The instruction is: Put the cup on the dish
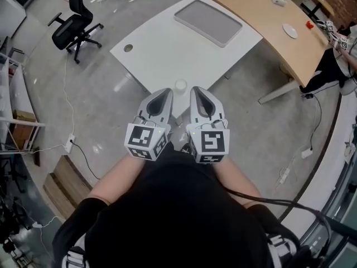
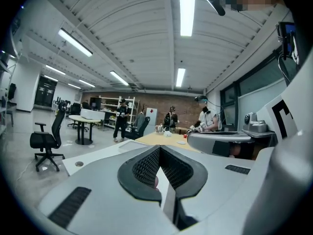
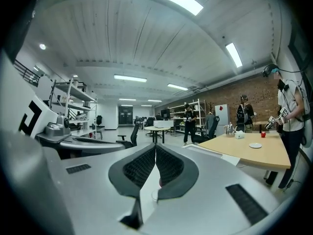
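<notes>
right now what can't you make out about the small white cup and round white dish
small white cup: contents; too small in head view, shut jaws largely block it in both gripper views
round white dish: depth; too small in every view
red thing near it: too small to name

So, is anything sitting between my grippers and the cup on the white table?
Nothing visible. The cup stands alone near the closest corner of the white table, just ahead of the tips of the left gripper and right gripper, both shut. The grey tray lies farther back.
</notes>
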`<state>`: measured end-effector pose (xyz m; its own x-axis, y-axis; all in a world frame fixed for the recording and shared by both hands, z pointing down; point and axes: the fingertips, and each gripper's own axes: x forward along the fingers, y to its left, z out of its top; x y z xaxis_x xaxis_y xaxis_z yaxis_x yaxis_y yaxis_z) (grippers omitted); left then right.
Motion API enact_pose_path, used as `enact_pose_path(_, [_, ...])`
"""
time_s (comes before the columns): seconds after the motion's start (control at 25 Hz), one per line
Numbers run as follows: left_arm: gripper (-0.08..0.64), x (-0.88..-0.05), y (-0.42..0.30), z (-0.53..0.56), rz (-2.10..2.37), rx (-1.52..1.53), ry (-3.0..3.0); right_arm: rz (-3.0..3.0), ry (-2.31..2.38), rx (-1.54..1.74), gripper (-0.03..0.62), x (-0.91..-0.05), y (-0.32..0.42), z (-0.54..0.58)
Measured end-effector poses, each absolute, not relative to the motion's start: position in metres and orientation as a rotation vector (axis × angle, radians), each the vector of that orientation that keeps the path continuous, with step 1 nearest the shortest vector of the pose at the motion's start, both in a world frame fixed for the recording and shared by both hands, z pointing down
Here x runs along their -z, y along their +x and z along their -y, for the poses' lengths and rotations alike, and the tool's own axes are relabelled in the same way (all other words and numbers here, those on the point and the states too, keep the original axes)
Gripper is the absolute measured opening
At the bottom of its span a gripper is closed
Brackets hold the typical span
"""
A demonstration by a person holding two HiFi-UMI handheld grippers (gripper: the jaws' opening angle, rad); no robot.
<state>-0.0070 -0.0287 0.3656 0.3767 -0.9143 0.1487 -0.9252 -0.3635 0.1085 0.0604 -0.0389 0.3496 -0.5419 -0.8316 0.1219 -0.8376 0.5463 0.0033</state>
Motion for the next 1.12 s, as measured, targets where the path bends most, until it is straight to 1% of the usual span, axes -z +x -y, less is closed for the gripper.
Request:
enact_pose_path(0.28, [0.006, -0.385, -0.019, 0.039, 1.663, -0.127, 2.422, 2.638, 1.434, -0.130, 0.014, -0.372, 0.053, 0.051])
enact_pose_path(0.76, [0.006, -0.429, -0.033, 0.099, 1.601, -0.188, 2.384, 2.558, 1.398, -0.197, 0.014, -0.422, 0.033, 0.101])
enact_pose_path(1.12, [0.006, -0.431, -0.049, 0.153, 1.499, -0.196, 2.433, 2.509, 1.426, -0.190, 0.014, -0.423, 0.011, 0.139])
